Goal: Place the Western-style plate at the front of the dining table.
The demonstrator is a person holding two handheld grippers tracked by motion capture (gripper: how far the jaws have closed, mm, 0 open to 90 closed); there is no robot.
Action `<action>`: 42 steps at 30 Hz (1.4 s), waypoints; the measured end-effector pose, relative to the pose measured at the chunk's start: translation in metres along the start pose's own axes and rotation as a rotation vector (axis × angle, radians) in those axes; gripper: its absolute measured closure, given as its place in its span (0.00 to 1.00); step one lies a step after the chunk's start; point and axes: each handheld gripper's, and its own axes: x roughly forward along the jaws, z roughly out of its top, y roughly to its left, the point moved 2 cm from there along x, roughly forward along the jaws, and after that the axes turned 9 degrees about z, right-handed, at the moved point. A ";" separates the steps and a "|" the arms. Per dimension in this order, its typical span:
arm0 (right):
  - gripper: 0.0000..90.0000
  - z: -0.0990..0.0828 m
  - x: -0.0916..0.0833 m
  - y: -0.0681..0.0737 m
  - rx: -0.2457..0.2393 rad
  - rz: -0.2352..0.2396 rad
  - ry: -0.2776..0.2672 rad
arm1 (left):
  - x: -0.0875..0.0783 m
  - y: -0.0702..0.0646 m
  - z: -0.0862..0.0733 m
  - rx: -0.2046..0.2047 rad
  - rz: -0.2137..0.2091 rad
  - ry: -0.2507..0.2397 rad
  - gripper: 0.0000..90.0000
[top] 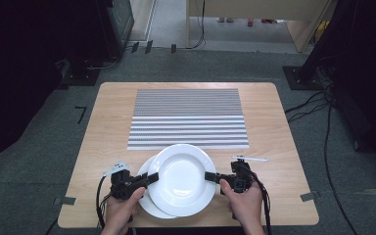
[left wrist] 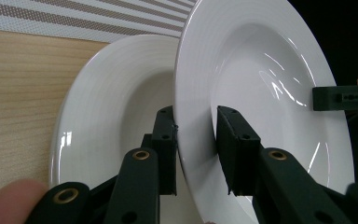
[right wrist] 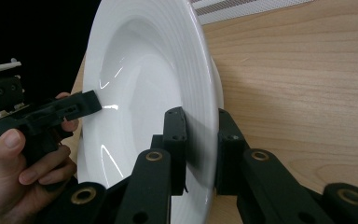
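Two white deep plates sit at the table's near edge. The upper plate [top: 183,178] lies offset to the right over the lower plate [top: 149,204]. My left gripper [top: 150,179] is shut on the upper plate's left rim, and my right gripper [top: 210,177] is shut on its right rim. In the left gripper view the rim of the upper plate [left wrist: 261,70] runs between the jaws of my left gripper [left wrist: 195,116], with the lower plate [left wrist: 107,107] behind it. In the right gripper view my right gripper [right wrist: 200,116] has its pads on both faces of the upper plate [right wrist: 140,70].
A grey-and-white striped placemat [top: 188,117] covers the middle and far part of the wooden table [top: 274,127]. Bare wood lies to the left and right of the plates. Cables and dark stands surround the table on the carpet floor.
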 end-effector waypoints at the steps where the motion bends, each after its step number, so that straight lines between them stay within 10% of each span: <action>1: 0.88 0.000 0.000 0.000 0.002 0.002 0.001 | 0.000 0.000 0.000 -0.006 -0.002 0.000 0.78; 20: 0.90 0.036 -0.002 0.014 -0.033 0.062 -0.019 | -0.007 -0.004 0.037 0.008 0.008 -0.063 0.79; 42: 0.91 0.104 0.016 -0.013 0.008 0.123 -0.059 | 0.039 0.009 0.111 0.033 0.062 -0.057 0.78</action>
